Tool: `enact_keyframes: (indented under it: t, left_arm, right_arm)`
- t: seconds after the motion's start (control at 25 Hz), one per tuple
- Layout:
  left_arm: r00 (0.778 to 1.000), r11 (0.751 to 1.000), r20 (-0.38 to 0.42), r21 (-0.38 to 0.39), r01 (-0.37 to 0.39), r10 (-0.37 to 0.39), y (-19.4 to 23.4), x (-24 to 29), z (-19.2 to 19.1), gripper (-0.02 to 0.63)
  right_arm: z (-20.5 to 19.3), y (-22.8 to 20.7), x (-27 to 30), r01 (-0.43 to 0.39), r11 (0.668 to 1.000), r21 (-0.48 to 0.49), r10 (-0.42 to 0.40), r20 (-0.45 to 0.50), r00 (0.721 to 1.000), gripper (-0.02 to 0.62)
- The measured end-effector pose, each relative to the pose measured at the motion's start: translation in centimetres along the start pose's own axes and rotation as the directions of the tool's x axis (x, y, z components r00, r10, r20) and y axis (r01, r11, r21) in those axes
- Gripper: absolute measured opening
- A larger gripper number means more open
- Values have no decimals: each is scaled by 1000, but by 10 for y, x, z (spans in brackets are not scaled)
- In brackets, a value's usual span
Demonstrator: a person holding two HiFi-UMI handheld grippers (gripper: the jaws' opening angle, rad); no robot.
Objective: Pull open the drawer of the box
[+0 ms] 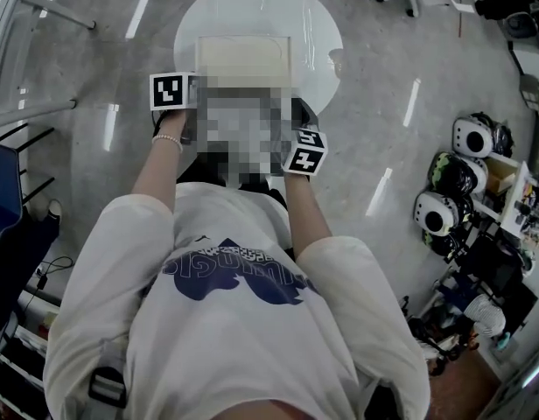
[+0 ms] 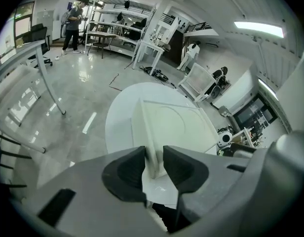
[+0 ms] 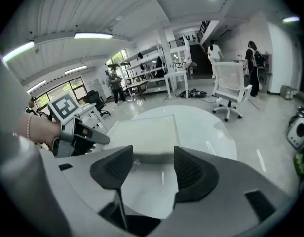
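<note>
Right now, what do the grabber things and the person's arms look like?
The left gripper and right gripper are chunky light-grey shells, each with two dark ribbed fingers. Each carries a white cube printed with black square markers. The person wears a white short-sleeved T-shirt with a dark blue print, and a pale bead bracelet on the left wrist.

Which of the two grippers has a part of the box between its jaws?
The left gripper: the near corner of the box stands between its jaws. The right gripper has its jaws apart over bare table, with the box beyond them.
</note>
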State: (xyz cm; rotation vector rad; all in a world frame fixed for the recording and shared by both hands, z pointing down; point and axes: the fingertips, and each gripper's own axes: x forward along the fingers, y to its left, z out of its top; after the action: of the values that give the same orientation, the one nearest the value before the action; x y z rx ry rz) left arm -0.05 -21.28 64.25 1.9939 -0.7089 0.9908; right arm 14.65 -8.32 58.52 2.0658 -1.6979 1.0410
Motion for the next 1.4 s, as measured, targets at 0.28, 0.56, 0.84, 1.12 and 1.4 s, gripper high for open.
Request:
enact_keyframes:
  t: [0.28,0.56,0.84,1.12,1.4]
  left_arm:
    - [1000,1000,-4,-1,-7,7,-1,0,0,123]
    - [1000,1000,-9,-15,-11,11,-1,-1,1,123]
    - [1000,1000,-11,-3,-10,10,0,-5,4,123]
    - [1000,1000,-18,9,4,-4,2,-11,4,123]
    - [1000,1000,-14,-1,3,-3,3,-11,3,123]
  right_arm:
    - [-55,26,42,-54,998,31,60,-235,970,222]
    - [-71,39,72,-73,997,38,81,-346,935,213]
    - [-67,60,93,-91,994,68,110,-383,917,201]
    - [-65,61,94,-53,997,59,72,-396,916,138]
    - [-66,55,96,-1,1000,23,10,-416,910,93]
